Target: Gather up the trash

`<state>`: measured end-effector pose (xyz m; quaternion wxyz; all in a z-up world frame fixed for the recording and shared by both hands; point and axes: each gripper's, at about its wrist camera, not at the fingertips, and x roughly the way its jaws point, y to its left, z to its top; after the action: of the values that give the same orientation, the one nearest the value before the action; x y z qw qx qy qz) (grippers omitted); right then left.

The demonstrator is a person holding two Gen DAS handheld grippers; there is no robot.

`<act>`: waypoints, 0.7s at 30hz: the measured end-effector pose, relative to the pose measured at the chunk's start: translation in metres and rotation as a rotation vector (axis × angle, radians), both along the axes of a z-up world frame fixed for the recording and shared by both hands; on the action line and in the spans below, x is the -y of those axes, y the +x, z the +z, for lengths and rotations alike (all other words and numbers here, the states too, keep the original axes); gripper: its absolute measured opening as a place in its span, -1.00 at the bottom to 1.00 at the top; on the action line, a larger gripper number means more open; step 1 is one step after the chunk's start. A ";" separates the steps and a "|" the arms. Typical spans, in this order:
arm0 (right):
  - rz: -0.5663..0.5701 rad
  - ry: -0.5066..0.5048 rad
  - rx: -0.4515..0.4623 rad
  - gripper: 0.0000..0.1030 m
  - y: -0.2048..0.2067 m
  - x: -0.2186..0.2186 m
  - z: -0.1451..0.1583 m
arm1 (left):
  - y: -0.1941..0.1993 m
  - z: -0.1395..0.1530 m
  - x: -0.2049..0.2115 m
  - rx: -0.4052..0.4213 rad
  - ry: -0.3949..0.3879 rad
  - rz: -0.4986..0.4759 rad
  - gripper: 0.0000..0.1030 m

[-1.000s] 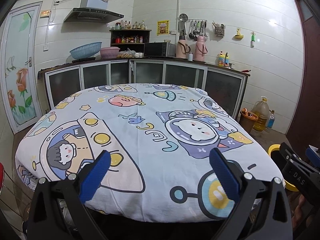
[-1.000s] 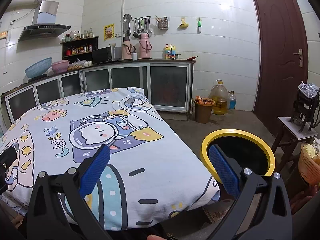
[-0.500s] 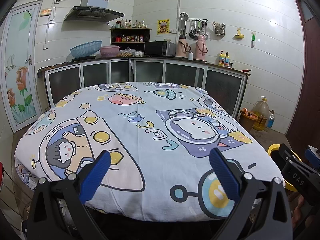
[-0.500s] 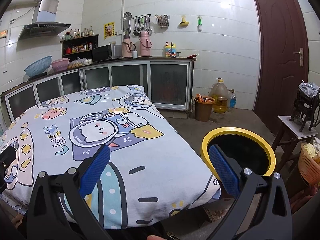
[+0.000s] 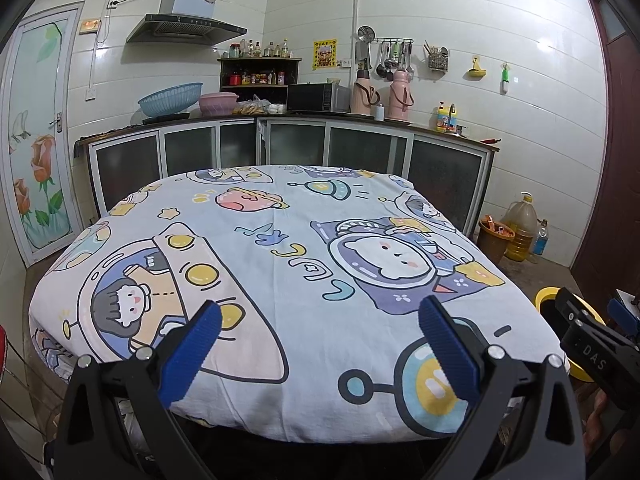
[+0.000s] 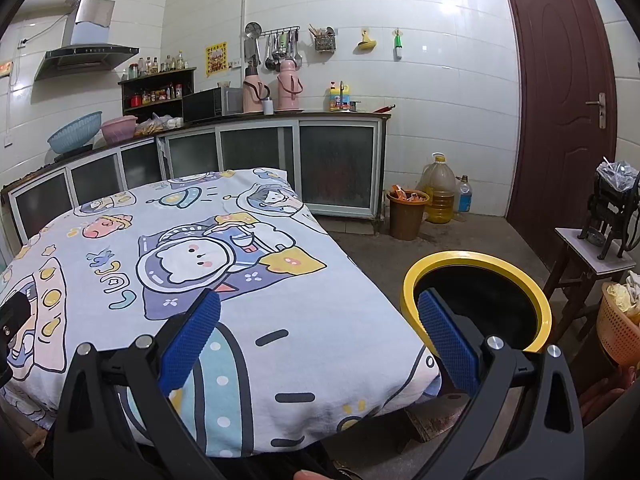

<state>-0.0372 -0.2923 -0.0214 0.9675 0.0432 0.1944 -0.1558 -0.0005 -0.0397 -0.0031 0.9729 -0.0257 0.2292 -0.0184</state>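
left gripper (image 5: 318, 322): jaws spread wide, holding nothing, above the near edge of the cartoon-print cloth (image 5: 280, 248) | right gripper (image 6: 320, 316): jaws spread, empty, over the cloth's corner | yellow-rimmed bin (image 6: 476, 300): on the floor just beside that corner

I am looking into a home kitchen. White tiled walls carry a range hood (image 5: 188, 26), a rack of hanging utensils (image 5: 386, 54) and a shelf of spice bottles (image 5: 258, 68). A counter with frosted cabinet doors (image 5: 360, 152) holds a microwave (image 5: 318, 97), two pink thermos flasks (image 5: 382, 94) and plastic basins (image 5: 171, 98). A jug of cooking oil (image 6: 439, 188) stands on the concrete floor beside a brown door (image 6: 560, 100).
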 end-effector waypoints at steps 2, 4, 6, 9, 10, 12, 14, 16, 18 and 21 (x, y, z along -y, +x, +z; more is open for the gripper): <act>-0.001 0.002 0.000 0.85 0.000 0.001 0.000 | 0.000 0.000 0.000 0.000 0.000 0.001 0.85; -0.002 0.003 -0.003 0.85 0.001 0.001 -0.001 | 0.000 0.000 0.000 0.000 -0.001 0.000 0.85; -0.004 0.005 -0.006 0.85 0.001 0.001 -0.003 | 0.000 0.000 0.000 -0.001 0.000 0.000 0.85; -0.005 0.007 -0.008 0.85 0.001 0.001 -0.003 | 0.000 0.000 0.001 -0.001 0.000 -0.002 0.85; -0.005 0.006 -0.007 0.85 0.001 0.001 -0.003 | 0.000 0.000 0.001 -0.001 -0.001 -0.002 0.85; -0.005 0.007 -0.008 0.85 0.001 0.001 -0.003 | 0.001 0.000 0.001 -0.001 0.001 -0.003 0.85; -0.005 0.008 -0.010 0.85 0.001 0.001 -0.003 | 0.001 0.000 0.001 -0.002 0.000 -0.004 0.85; -0.006 0.009 -0.011 0.85 0.001 0.001 -0.003 | 0.000 0.000 0.001 -0.002 -0.001 -0.003 0.85; -0.006 0.009 -0.010 0.85 0.001 0.001 -0.003 | 0.000 0.000 0.001 -0.002 -0.002 -0.002 0.85; -0.006 0.010 -0.011 0.85 0.001 0.001 -0.003 | 0.000 0.000 0.001 -0.002 0.000 -0.002 0.85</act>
<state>-0.0364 -0.2937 -0.0243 0.9658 0.0476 0.2002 -0.1578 -0.0001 -0.0408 -0.0034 0.9727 -0.0254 0.2300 -0.0196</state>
